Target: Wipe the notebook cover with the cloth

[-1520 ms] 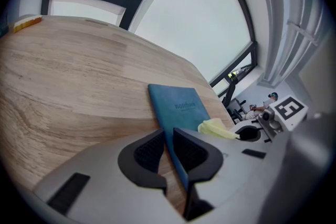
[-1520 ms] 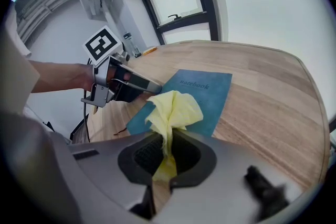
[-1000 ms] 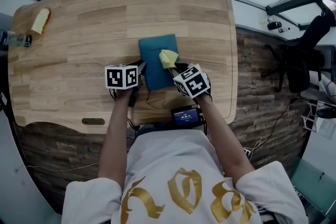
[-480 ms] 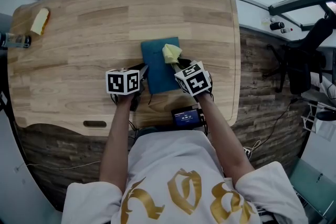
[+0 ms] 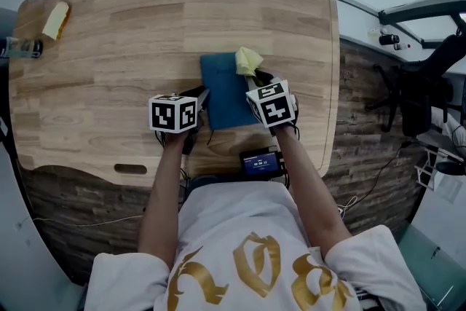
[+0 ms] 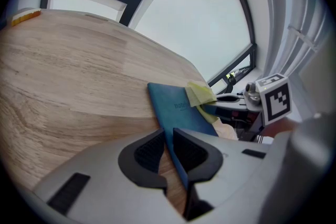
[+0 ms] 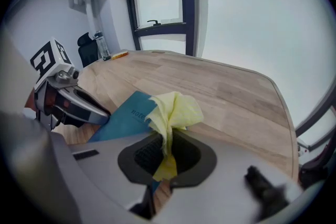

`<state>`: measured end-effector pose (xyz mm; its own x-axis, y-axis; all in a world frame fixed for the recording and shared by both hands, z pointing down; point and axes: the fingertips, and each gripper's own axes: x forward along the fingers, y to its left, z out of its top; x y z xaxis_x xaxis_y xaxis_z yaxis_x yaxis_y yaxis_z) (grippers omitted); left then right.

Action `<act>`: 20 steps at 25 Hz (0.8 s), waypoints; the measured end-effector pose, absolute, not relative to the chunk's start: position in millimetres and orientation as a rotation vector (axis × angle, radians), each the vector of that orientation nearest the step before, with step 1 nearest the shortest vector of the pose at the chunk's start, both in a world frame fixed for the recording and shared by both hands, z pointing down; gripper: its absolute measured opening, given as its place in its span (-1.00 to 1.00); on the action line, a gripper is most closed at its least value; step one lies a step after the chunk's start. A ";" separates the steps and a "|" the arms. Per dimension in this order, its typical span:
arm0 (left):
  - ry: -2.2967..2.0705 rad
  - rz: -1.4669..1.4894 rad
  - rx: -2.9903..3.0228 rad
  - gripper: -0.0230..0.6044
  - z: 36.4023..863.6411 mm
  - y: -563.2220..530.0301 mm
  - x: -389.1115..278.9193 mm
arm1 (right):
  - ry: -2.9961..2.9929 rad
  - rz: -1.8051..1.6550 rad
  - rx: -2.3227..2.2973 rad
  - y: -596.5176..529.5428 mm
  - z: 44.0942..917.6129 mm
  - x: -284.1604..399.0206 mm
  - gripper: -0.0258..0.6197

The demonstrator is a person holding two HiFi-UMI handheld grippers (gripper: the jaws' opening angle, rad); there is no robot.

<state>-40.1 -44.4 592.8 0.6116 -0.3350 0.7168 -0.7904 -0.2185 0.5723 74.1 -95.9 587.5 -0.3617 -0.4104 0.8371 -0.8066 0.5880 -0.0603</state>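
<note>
Only "note…" legible on notebook (image 7: pixel 123 118) cover, nr cloth (image 7: pixel 176 110).

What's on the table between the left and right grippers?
The blue notebook, in the head view: left gripper clamps its left edge, right gripper holds the yellow cloth at its right edge.

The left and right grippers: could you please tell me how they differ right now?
The left gripper clamps the left edge of the notebook; the right gripper clamps the yellow cloth. The left gripper sits at the notebook's left side, the right gripper at its right side, with the cloth on the far corner. Both are shut on something.
</note>
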 end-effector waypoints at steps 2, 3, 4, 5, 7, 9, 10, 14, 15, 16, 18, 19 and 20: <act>-0.911 0.551 1.805 -0.74 593.2 -44.5 -40.6 | -1.976 0.588 0.996 -102.8 586.9 76.8 -0.80; -0.911 0.551 1.805 -0.74 593.4 -44.5 -40.7 | -1.973 0.580 1.006 -105.8 586.1 77.9 -0.80; -0.911 0.550 1.804 -0.74 593.5 -44.5 -40.7 | -1.972 0.574 1.012 -107.9 585.7 78.6 -0.80; -0.910 0.550 1.803 -0.74 593.6 -44.5 -40.5 | -1.971 0.570 1.013 -109.3 585.9 79.1 -0.80; -0.910 0.551 1.802 -0.74 593.6 -44.5 -40.2 | -1.969 0.560 1.012 -111.3 586.1 79.2 -0.80; -0.909 0.551 1.802 -0.74 593.4 -44.7 -40.2 | -1.967 0.551 1.010 -112.8 586.0 77.1 -0.80; -0.909 0.550 1.802 -0.74 593.4 -44.7 -40.3 | -1.968 0.546 1.008 -113.2 585.9 75.3 -0.80; -0.909 0.549 1.803 -0.74 593.8 -44.1 -40.4 | -1.977 0.541 0.986 -111.3 586.6 66.7 -0.80; -0.909 0.550 1.803 -0.74 593.8 -44.0 -40.4 | -1.982 0.536 0.982 -111.6 586.8 64.4 -0.80; -0.908 0.550 1.802 -0.74 593.6 -44.0 -40.5 | -1.987 0.530 0.975 -111.7 587.0 62.1 -0.80; -0.907 0.549 1.800 -0.74 593.4 -43.9 -40.4 | -1.991 0.531 0.956 -109.9 587.8 57.1 -0.80; -0.906 0.549 1.800 -0.74 593.5 -43.9 -40.3 | -1.997 0.530 0.950 -109.9 587.8 54.5 -0.80; -0.905 0.548 1.799 -0.74 593.6 -44.1 -40.1 | -2.003 0.529 0.943 -110.1 587.7 51.7 -0.80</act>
<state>-40.1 -44.1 593.6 0.6160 -0.3300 0.7153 -0.7868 -0.2132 0.5792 51.7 -110.1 587.7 -0.3651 -0.4241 0.8287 -0.7779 0.6280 -0.0213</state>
